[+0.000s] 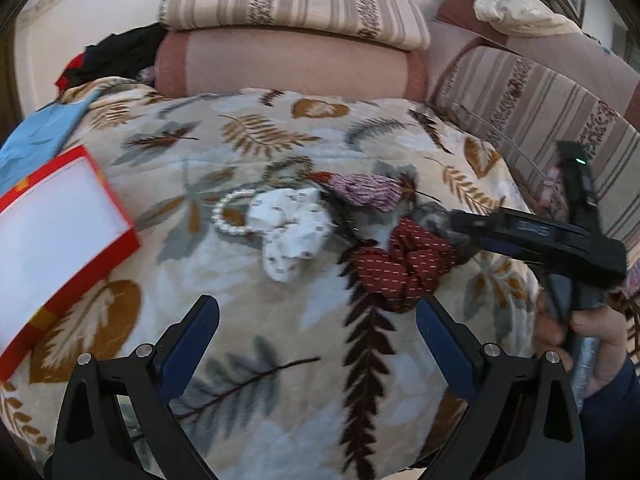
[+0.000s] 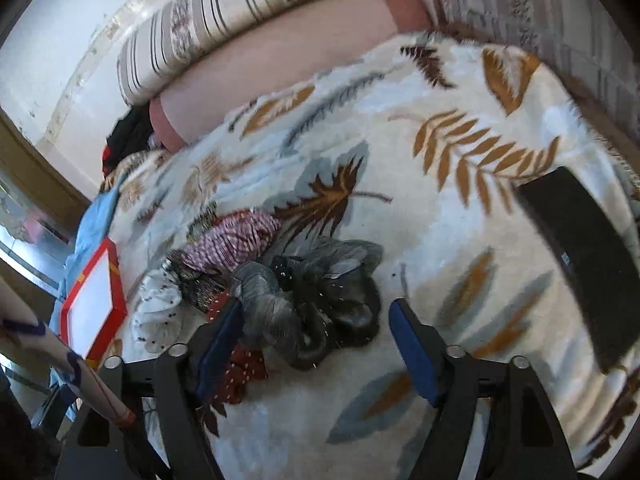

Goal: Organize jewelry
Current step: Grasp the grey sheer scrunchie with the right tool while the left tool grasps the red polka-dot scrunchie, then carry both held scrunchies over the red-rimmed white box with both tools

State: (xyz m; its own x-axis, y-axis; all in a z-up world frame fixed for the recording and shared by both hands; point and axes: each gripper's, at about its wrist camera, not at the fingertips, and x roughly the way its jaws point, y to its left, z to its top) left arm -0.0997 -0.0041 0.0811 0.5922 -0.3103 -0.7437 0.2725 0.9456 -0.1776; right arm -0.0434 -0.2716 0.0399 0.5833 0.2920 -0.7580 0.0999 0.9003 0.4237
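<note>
A pile of hair scrunchies and jewelry lies on a leaf-patterned blanket (image 1: 280, 360). In the left wrist view I see a pearl bracelet (image 1: 228, 216), a white scrunchie (image 1: 290, 232), a pink checked scrunchie (image 1: 366, 190) and a dark red scrunchie (image 1: 400, 264). My left gripper (image 1: 318, 320) is open and empty just short of the pile. My right gripper (image 2: 316, 320) is open, its jaws on either side of a grey-black sheer scrunchie (image 2: 320, 300). A red-rimmed box with a white inside (image 1: 52, 232) lies at the left, also in the right wrist view (image 2: 94, 304).
Striped cushions (image 1: 296, 0) and a pink bolster (image 1: 288, 64) line the back. A blue cloth (image 1: 36, 140) lies behind the box. A black flat object (image 2: 580, 252) lies on the blanket (image 2: 460, 220) at the right. Dark clothes (image 1: 116, 56) sit at the back left.
</note>
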